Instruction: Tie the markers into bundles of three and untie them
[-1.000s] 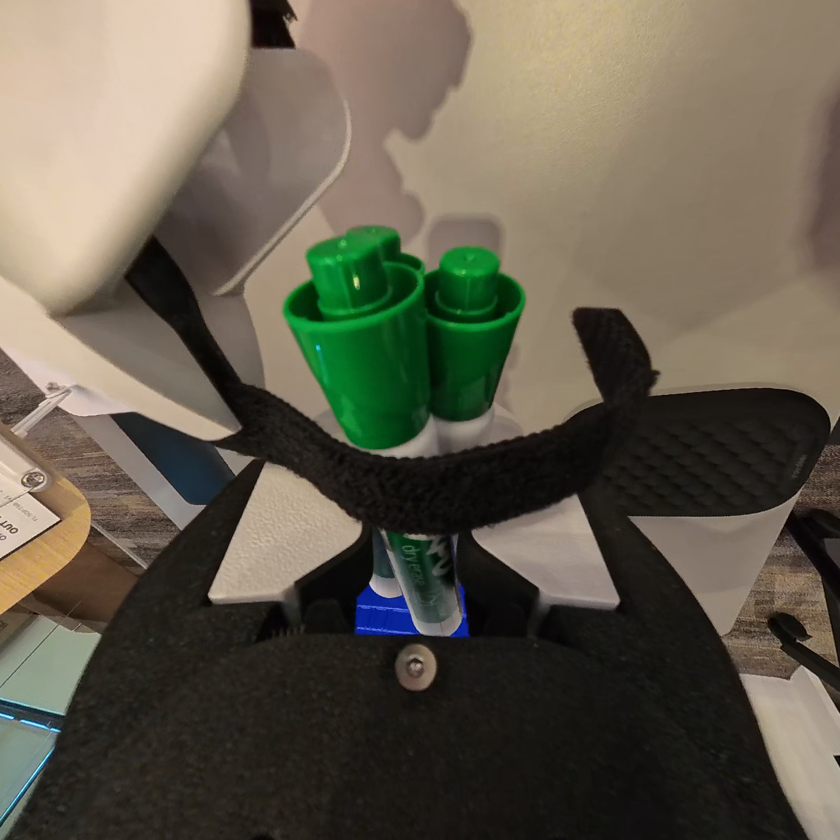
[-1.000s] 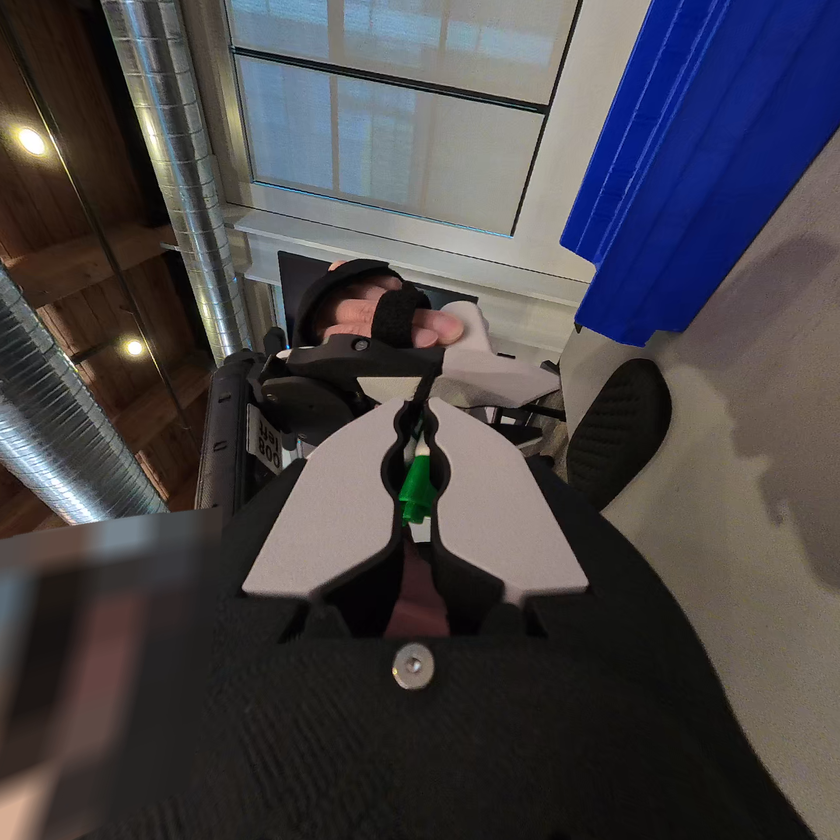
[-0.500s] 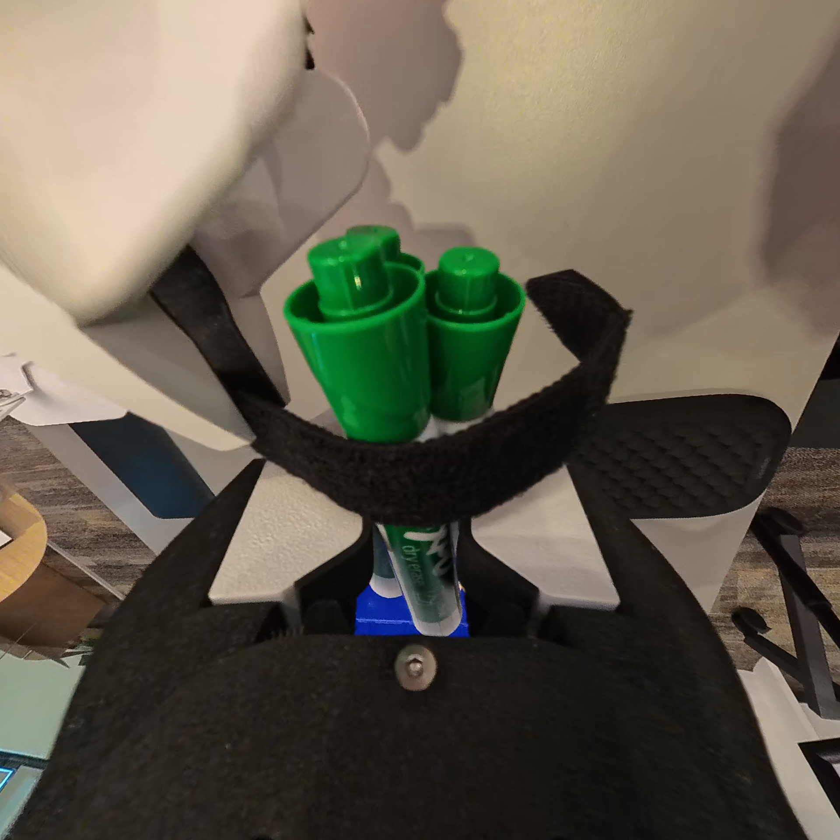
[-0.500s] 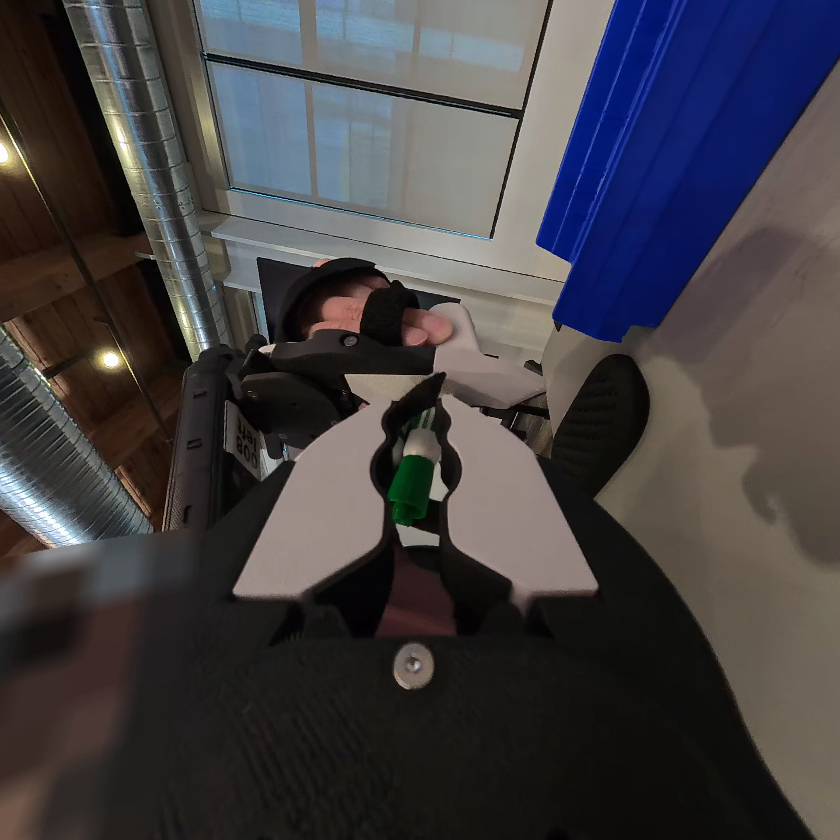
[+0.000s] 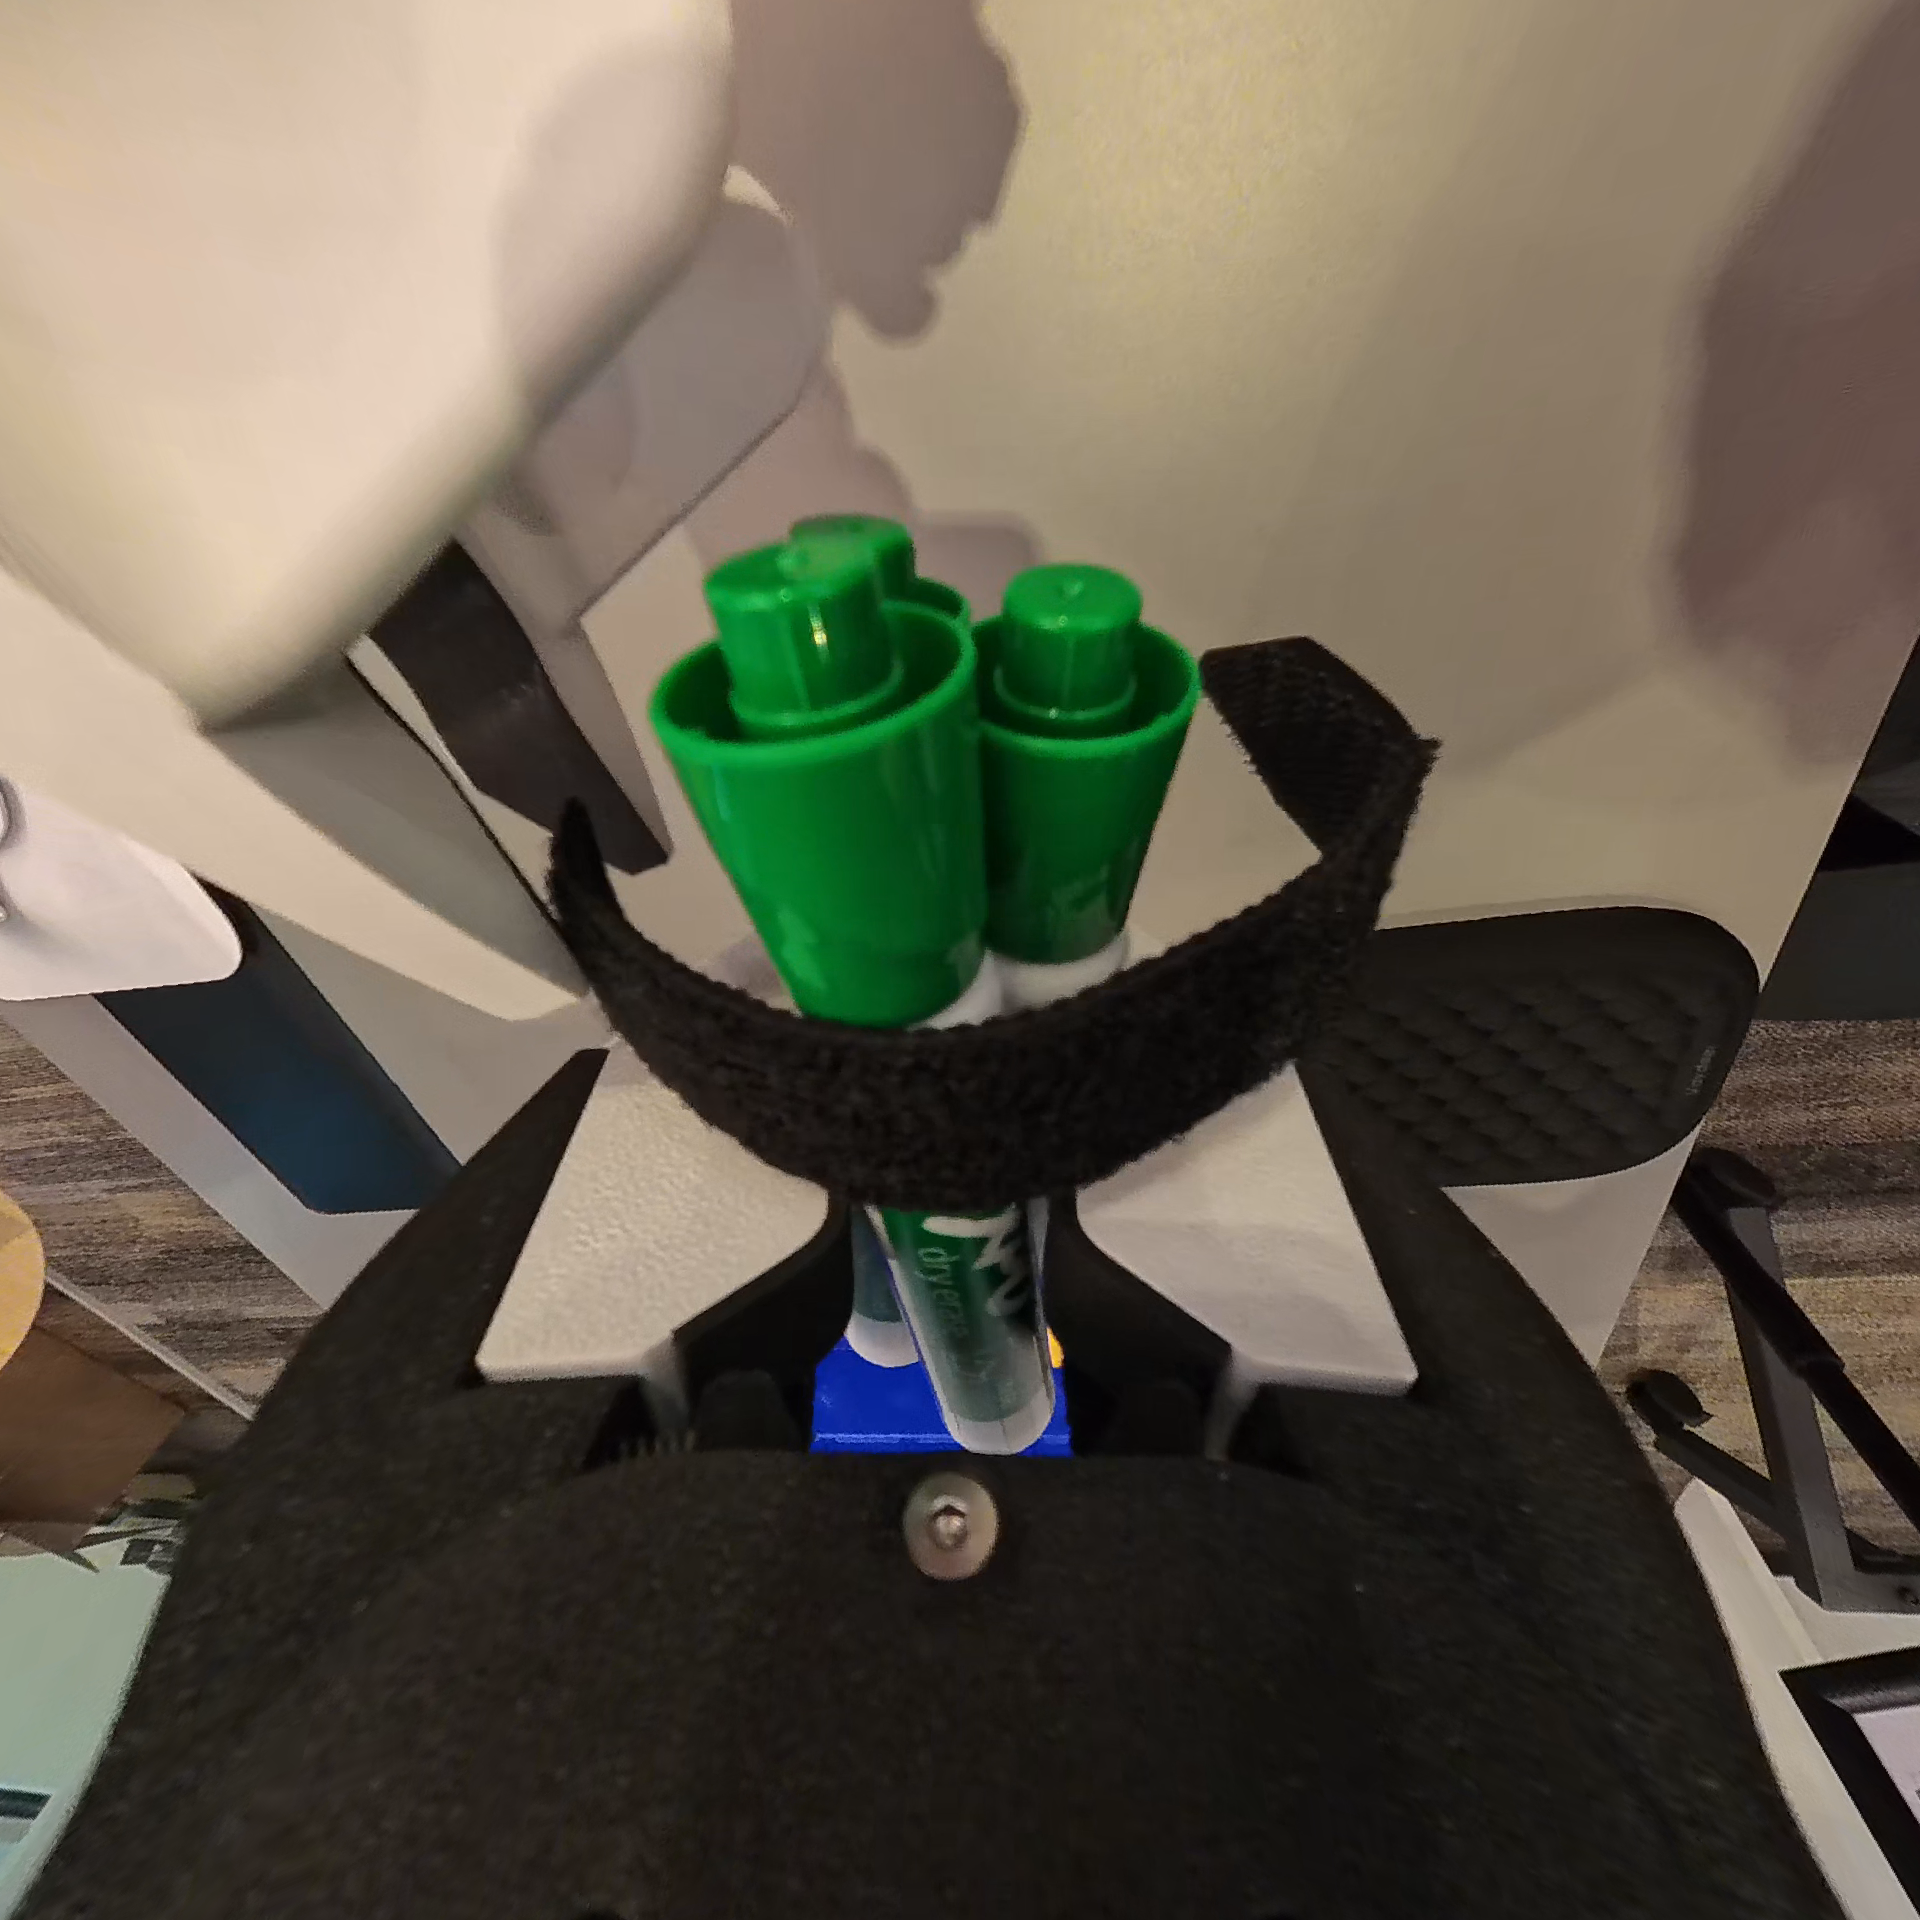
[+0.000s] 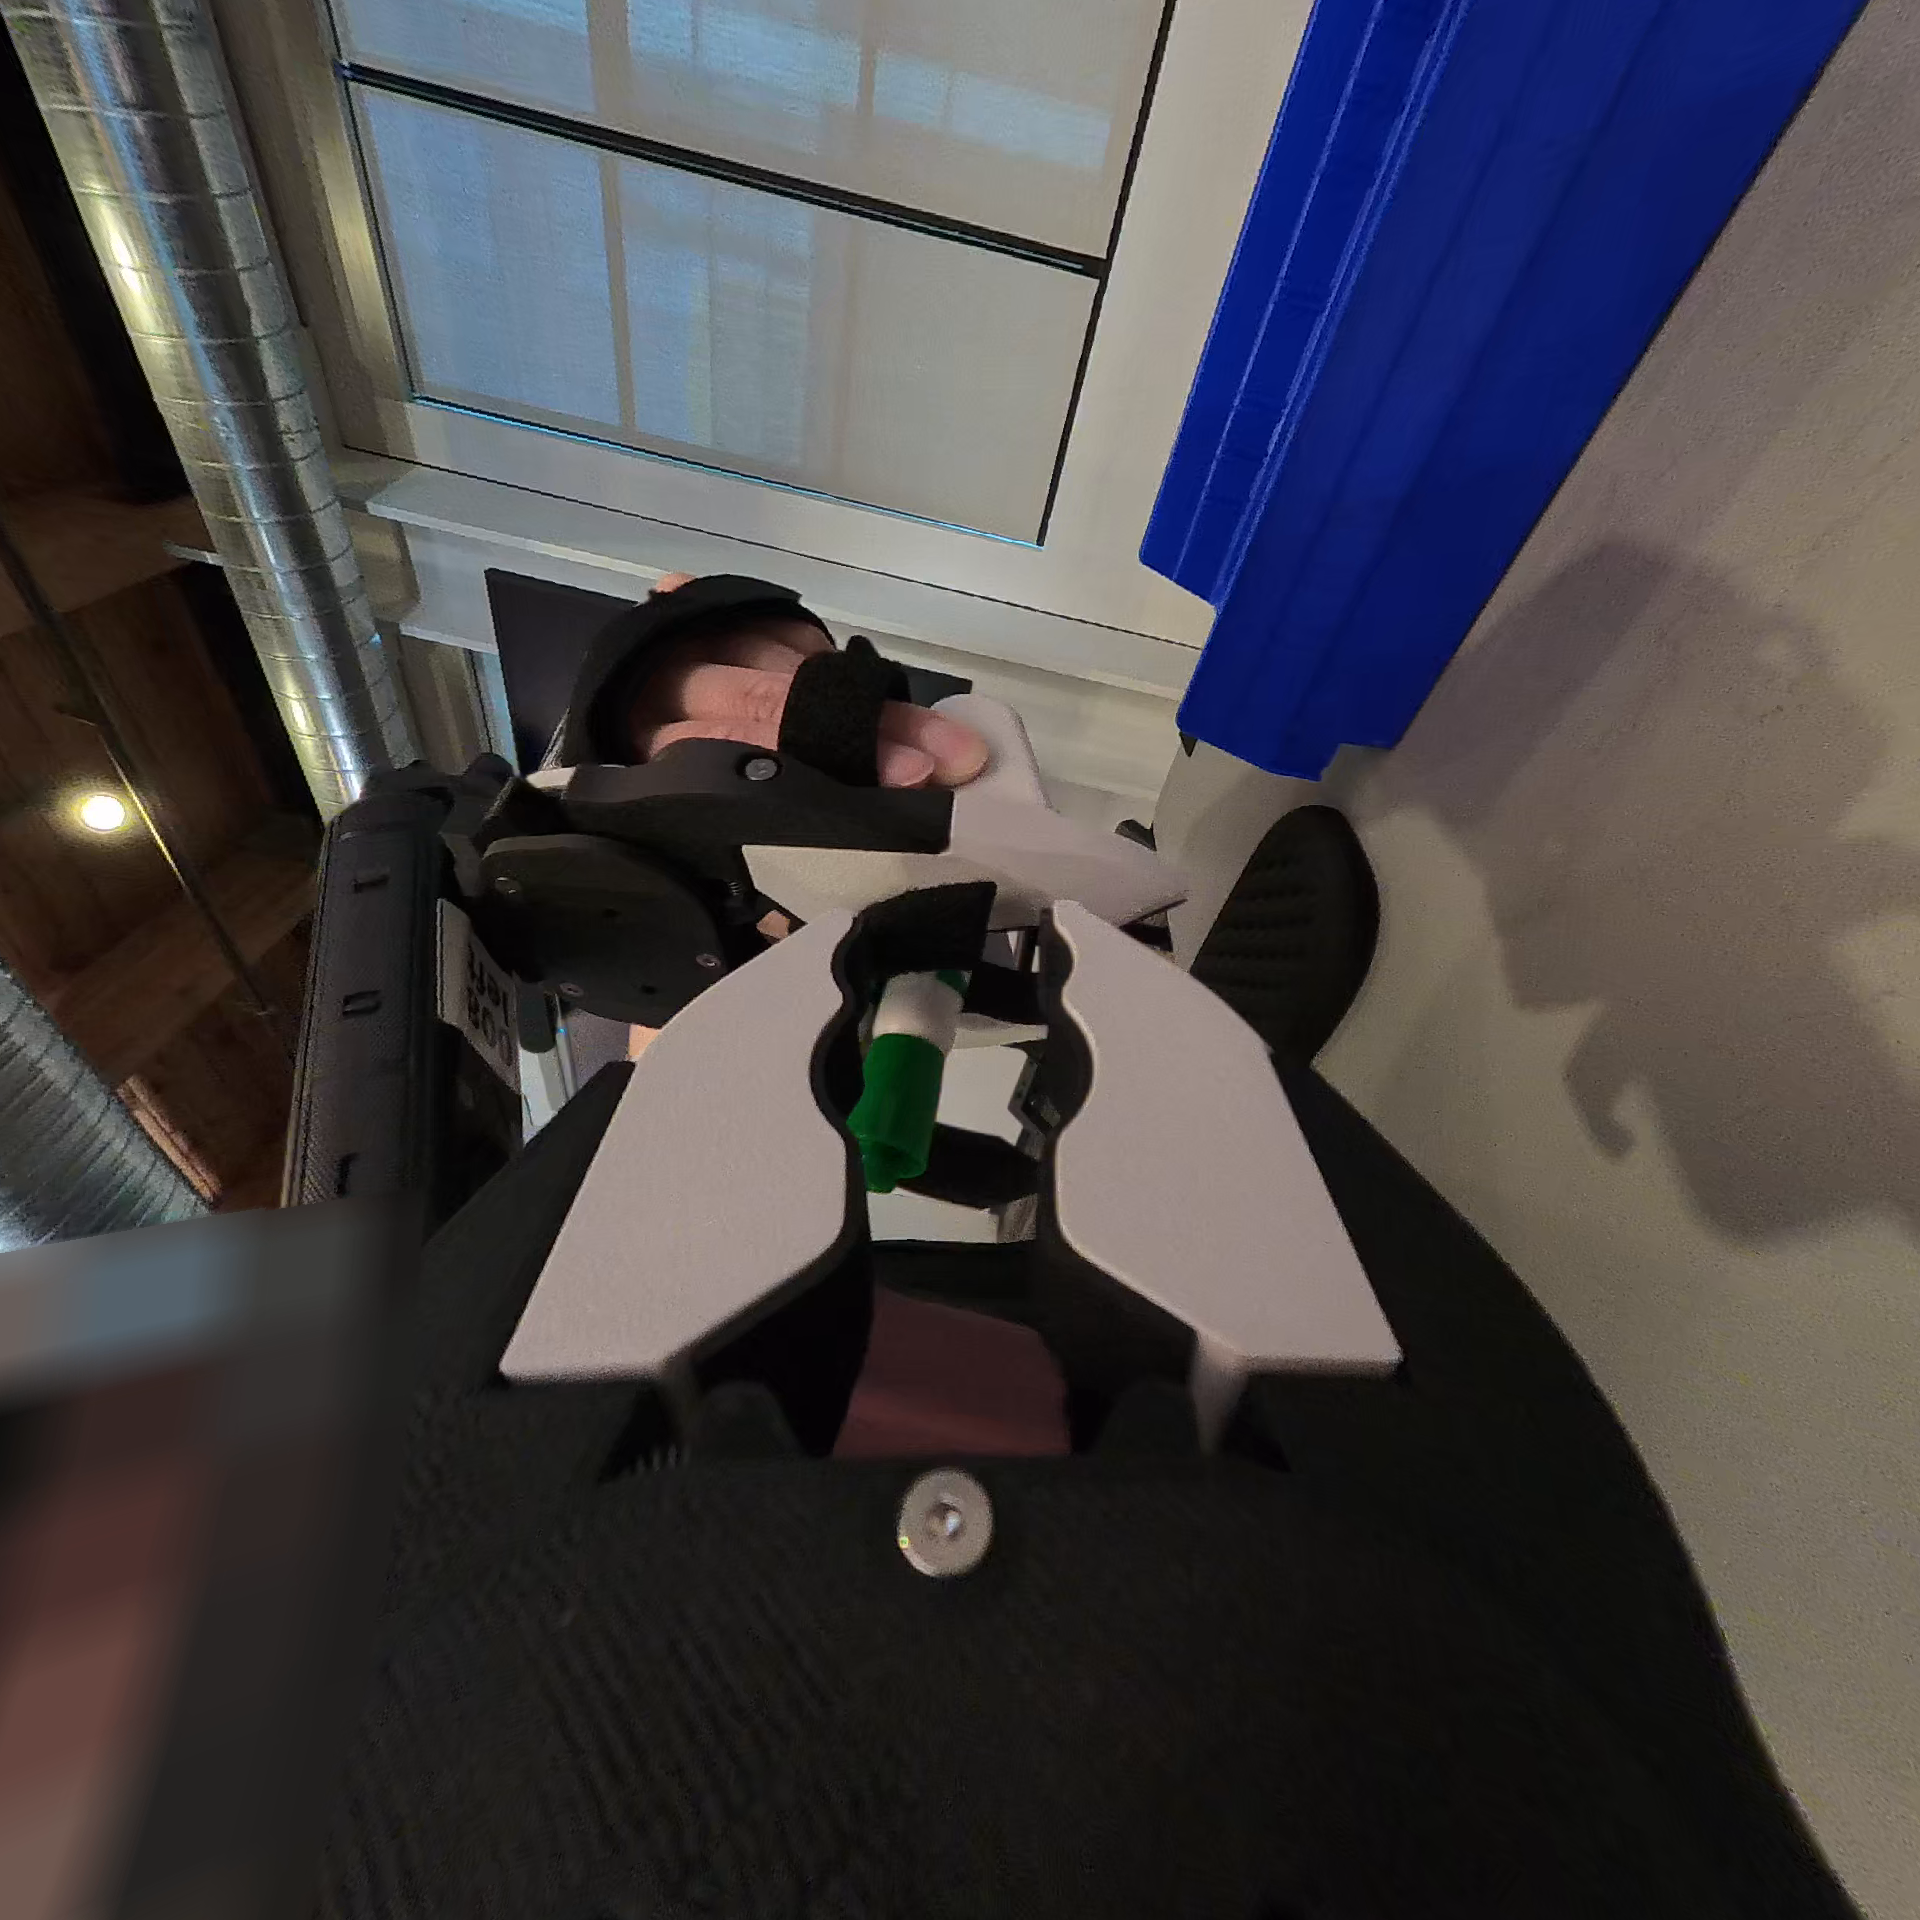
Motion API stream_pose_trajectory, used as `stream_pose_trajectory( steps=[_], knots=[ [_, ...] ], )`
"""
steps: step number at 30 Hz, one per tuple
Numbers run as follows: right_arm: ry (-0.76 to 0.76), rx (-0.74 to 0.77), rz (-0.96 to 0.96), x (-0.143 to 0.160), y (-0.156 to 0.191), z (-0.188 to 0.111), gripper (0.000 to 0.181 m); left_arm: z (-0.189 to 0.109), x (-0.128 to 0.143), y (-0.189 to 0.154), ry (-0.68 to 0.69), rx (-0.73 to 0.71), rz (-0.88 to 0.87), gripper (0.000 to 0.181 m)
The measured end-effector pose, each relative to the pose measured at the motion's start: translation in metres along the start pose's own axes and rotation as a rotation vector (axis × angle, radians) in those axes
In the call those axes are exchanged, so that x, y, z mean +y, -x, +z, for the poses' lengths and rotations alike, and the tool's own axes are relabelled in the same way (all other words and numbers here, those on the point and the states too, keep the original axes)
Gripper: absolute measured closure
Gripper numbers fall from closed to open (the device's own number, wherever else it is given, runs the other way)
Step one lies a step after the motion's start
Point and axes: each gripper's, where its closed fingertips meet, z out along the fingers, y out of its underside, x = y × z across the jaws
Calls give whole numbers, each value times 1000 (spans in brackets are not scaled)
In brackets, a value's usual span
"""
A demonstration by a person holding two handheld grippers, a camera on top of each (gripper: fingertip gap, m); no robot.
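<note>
Fingers [image 5: 727, 1226] clamping upright markers [image 5: 894, 790], strap [image 5: 987, 1081] loose

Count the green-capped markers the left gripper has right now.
3. All stand clamped together in the left gripper: the nearest green-capped marker front left, a second to its right, a third mostly hidden behind them. The black fabric strap curves loosely across their front.

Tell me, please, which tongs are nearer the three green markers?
Left. The left tongs clamp the green markers between their fingers; the right tongs stand open just beyond the caps, beside the black strap.
</note>
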Motion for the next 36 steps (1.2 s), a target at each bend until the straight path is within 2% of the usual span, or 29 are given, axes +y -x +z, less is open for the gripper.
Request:
stream_pose_trajectory(
  steps=[1, 9, 21, 26, 29, 36],
  knots=[
    [-1, 2, -5, 0, 1, 0, 149, 0, 0, 0, 2, 1, -1, 140],
    [20, 99, -136, 0, -5, -3, 148, 1, 0, -1, 0, 4, 0, 142],
    [42, 212, -562, -7, 11, -4, 151, -1, -1, -2, -22, 21, -14, 141],
    [20, 184, -723, -8, 25, -5, 153, -1, -2, -3, -27, 26, -11, 140],
    [23, 156, -810, -5, 34, -6, 159, 0, -2, -4, -24, 27, -12, 141],
    [70, 202, -894, 3, 26, -3, 158, -1, -3, -4, -31, 34, -17, 142]
  ],
)
